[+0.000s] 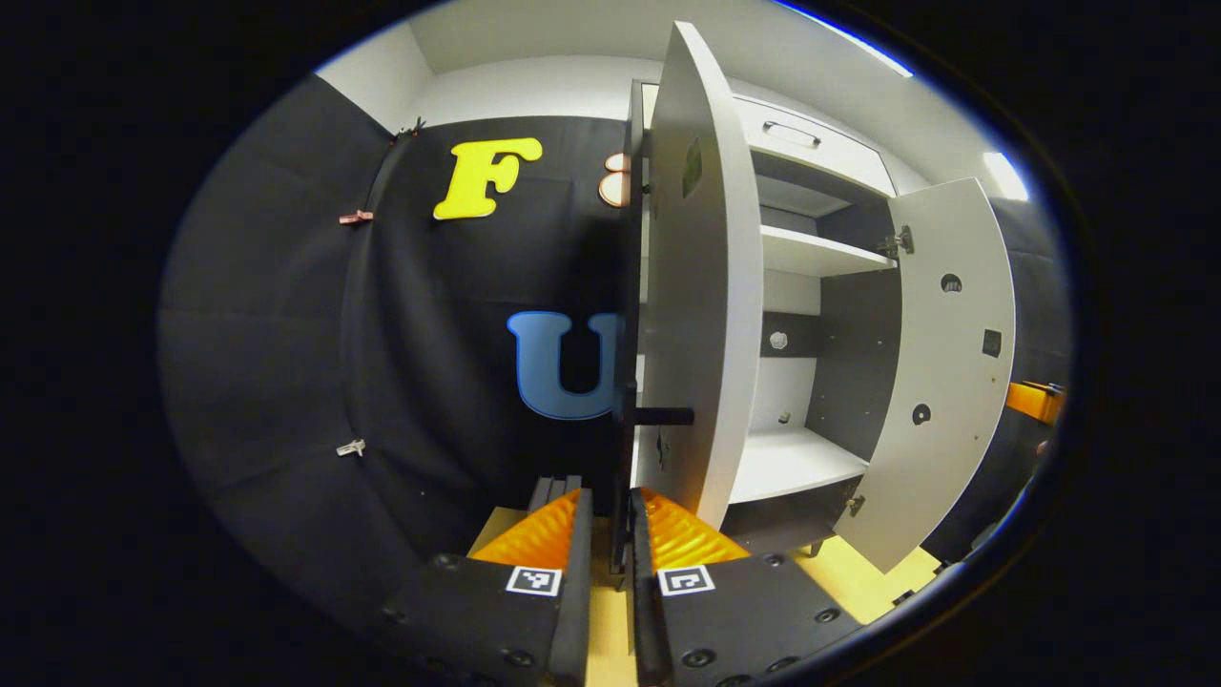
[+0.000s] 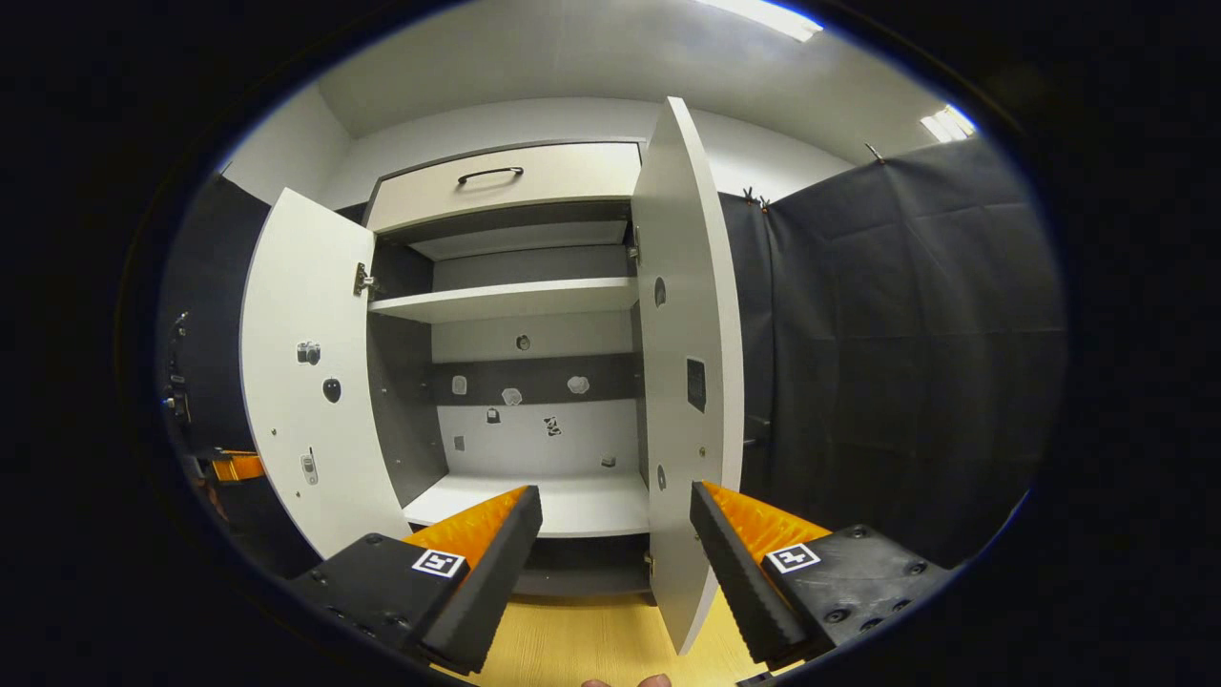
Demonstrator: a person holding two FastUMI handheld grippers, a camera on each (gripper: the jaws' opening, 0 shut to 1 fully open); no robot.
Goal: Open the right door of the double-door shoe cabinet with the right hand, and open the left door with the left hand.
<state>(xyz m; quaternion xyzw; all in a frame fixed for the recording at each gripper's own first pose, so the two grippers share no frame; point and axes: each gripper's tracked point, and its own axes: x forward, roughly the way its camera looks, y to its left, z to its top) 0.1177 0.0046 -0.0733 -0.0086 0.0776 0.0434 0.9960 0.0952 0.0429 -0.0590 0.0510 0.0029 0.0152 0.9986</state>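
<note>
Left door (image 1: 701, 286) edge between left gripper (image 1: 610, 534) fingers — pinched.

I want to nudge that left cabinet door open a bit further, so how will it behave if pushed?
The left door looks like a rigid flat panel, so it should swing as one piece rather than flex. It hangs on hinges, so it will likely pivot, not slide. Its smooth painted face may be slippery; the black handle gives surer purchase.
</note>
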